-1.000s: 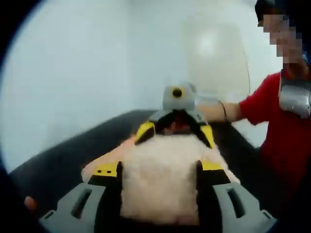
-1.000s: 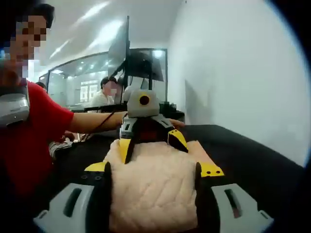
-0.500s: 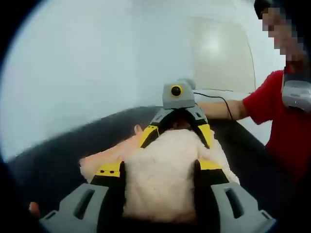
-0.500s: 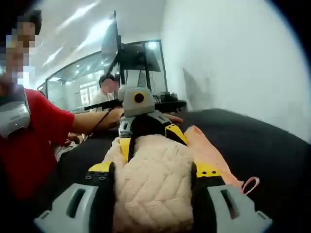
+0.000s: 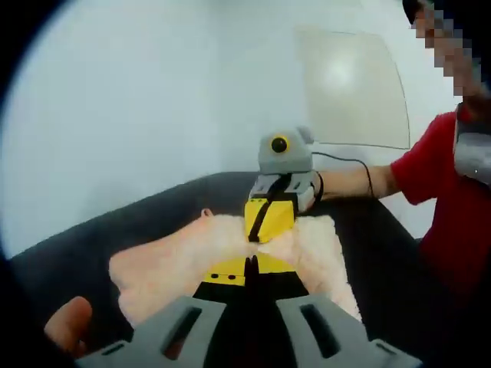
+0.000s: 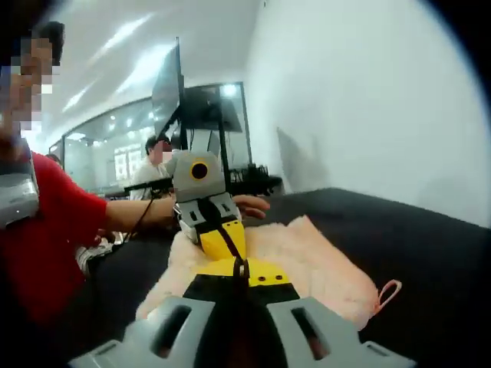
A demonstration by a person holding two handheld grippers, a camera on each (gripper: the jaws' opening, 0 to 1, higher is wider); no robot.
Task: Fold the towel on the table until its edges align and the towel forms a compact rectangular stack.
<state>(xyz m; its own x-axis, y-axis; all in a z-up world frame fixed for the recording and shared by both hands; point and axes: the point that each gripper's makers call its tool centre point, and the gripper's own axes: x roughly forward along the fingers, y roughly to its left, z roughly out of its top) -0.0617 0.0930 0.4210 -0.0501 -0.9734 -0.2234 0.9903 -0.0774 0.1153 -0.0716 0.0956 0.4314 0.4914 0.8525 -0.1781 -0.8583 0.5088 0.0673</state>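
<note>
Nearest us in the left gripper view, our left claw [image 5: 250, 264] has its jaws pressed together, and the same holds for our right claw [image 6: 239, 270] in the right gripper view. Each seems to pinch an edge of the towel [image 5: 307, 244], though the fabric at the tips is too hidden for us to be sure. Beyond the tips the towel lies spread on the dark counter [image 5: 115, 238], pale pink and fluffy, at least one layer doubled, a hanging loop [image 6: 387, 293] trailing off one side. We judge the folding partway: edges look ragged and unaligned, with the compact stack not yet formed. Farther off, a person's hand [image 6: 249, 205] rests near the far edge.
</note>
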